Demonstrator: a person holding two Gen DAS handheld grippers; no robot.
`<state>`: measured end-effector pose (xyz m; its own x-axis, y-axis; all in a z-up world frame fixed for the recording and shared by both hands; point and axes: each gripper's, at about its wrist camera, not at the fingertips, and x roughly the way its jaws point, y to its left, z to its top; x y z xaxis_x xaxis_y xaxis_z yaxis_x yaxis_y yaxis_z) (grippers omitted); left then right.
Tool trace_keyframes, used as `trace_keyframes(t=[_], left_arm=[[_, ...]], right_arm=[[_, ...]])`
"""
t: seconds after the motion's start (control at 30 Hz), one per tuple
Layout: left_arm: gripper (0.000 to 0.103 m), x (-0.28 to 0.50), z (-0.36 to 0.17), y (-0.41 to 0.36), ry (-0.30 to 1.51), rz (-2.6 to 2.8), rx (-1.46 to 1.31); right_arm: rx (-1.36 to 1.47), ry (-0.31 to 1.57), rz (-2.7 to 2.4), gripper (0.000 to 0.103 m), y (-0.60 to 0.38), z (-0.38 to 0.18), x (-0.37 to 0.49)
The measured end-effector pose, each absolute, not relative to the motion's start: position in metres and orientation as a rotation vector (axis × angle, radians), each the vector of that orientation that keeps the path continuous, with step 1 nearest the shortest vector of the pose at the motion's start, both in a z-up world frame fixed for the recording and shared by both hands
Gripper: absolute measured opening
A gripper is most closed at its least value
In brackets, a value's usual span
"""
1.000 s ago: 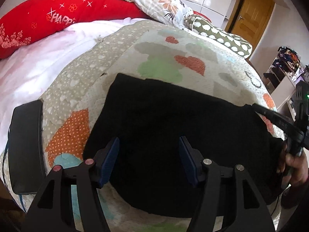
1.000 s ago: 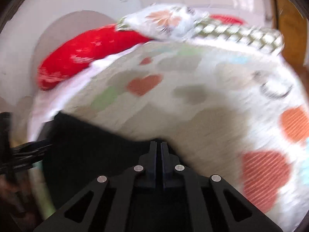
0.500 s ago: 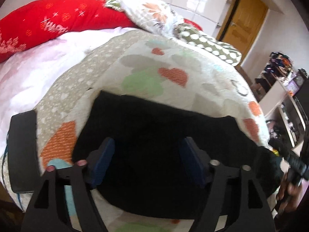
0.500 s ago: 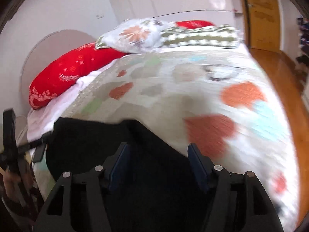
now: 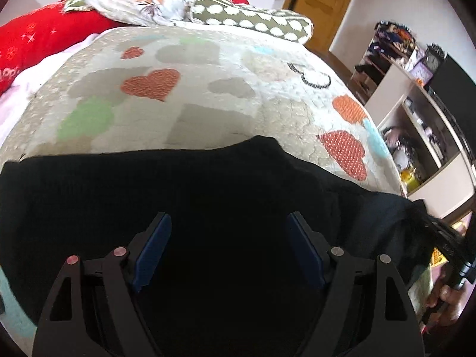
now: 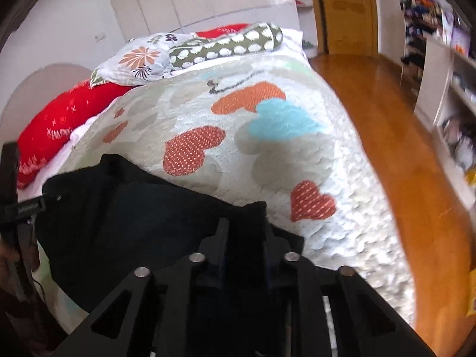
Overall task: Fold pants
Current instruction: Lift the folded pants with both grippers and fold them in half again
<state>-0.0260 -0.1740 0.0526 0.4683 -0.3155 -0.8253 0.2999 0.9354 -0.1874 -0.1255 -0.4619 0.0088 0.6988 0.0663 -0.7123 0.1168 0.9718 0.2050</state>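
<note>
Two grippers over the black pants (image 5: 184, 196): our left gripper (image 5: 226, 247) gapes empty, right gripper (image 6: 242, 238) closing on a corner; thin bite may slip.

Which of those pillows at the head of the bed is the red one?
The long red pillow on the left, with white "Happy" print; the floral pillow and the green spotted pillow lie beside it.

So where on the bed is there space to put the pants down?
The heart quilt is bare between the black pants and the pillows, and toward the floor-side edge. The near edge is crowded: pants, left claw and right claw.
</note>
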Motion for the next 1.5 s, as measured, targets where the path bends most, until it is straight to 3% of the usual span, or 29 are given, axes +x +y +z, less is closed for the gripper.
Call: trace_keyframes(t=[0.1, 0.23, 0.37, 0.4, 0.53, 0.6, 1.0, 1.13, 1.4, 1.5], left_arm=[[0.080, -0.018, 0.045, -0.183, 1.019, -0.346, 0.003], [0.080, -0.014, 0.036, -0.187, 1.015, -0.313, 0.023], [0.080, -0.018, 0.041, -0.184, 1.008, -0.317, 0.015], [0.080, -0.020, 0.044, -0.181, 1.005, -0.320, -0.003], [0.080, -0.023, 0.052, -0.179, 0.985, -0.315, -0.006], [0.080, -0.026, 0.055, -0.180, 0.978, -0.315, 0.000], [0.080, -0.037, 0.066, -0.170, 0.954, -0.296, 0.011], [0.080, -0.041, 0.066, -0.174, 0.948, -0.317, 0.008], [0.080, -0.029, 0.044, -0.209, 1.006, -0.327, 0.092], [0.080, -0.022, 0.038, -0.220, 1.009, -0.318, 0.138]], right_arm=[[0.210, 0.795, -0.086, 0.008, -0.469, 0.010, -0.133], [0.281, 0.828, -0.104, 0.008, -0.483, -0.007, -0.131], [0.275, 0.821, -0.111, 0.015, -0.480, 0.001, -0.138], [0.285, 0.811, -0.112, 0.019, -0.481, 0.007, -0.141], [0.297, 0.750, -0.050, 0.055, -0.473, 0.032, -0.154], [0.293, 0.715, 0.031, 0.060, -0.458, 0.041, -0.155], [0.174, 0.785, 0.201, 0.061, -0.369, 0.024, -0.096], [0.187, 0.803, 0.211, 0.068, -0.372, 0.016, -0.108], [0.252, 0.825, 0.142, 0.068, -0.410, 0.014, -0.156], [0.280, 0.820, 0.141, 0.073, -0.423, 0.020, -0.181]])
